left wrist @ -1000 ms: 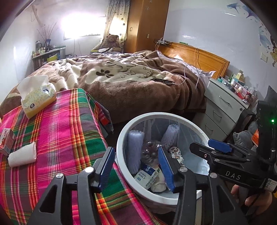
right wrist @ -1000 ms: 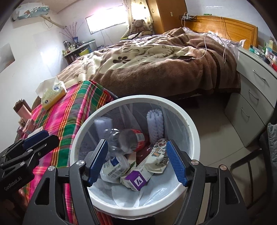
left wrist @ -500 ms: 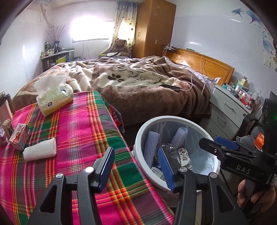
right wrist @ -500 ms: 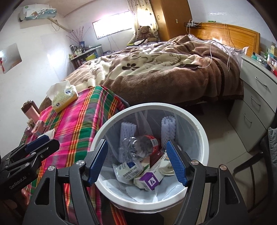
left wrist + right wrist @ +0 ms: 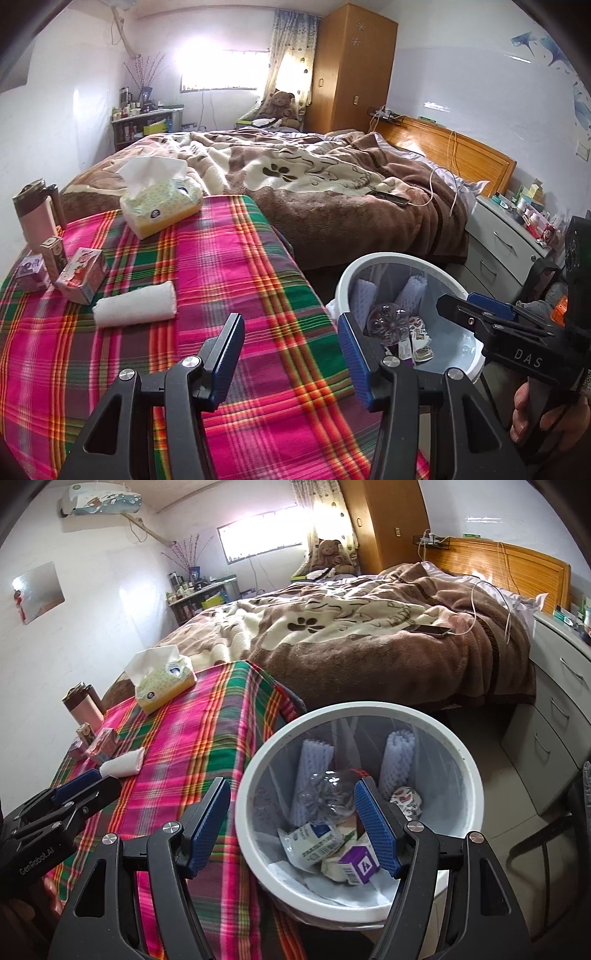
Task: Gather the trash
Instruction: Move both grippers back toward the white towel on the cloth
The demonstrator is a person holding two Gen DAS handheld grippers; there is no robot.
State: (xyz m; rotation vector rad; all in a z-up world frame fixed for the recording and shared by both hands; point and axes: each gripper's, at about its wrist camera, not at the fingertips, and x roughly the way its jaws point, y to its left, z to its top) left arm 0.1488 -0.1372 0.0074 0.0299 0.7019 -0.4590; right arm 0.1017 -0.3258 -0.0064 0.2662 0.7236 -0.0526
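Observation:
A white trash bin (image 5: 332, 716) (image 5: 373, 260) with a clear liner stands beside the plaid-covered table (image 5: 229, 280). It holds a crushed clear bottle (image 5: 325, 797), a purple carton (image 5: 360, 866), wrappers and foam sleeves. My left gripper (image 5: 291, 354) hangs open and empty over the table's near right corner. My right gripper (image 5: 291, 827) is open and empty above the bin's near rim. On the table's left lie a rolled white cloth (image 5: 135, 304), a pink carton (image 5: 83, 275) and small boxes (image 5: 35, 271).
A tissue box (image 5: 160, 206) sits at the table's far end and a pink flask (image 5: 37, 218) at its left edge. A bed with a brown blanket (image 5: 314, 184) lies beyond. Grey drawers (image 5: 506, 247) stand right of the bin. A hand (image 5: 546, 413) holds the right gripper's handle.
Both grippers have pulled back and leftward from the bin. The left one, earlier over the bin's rim, is now over the table; more of the table's left side shows. Jaws unchanged.

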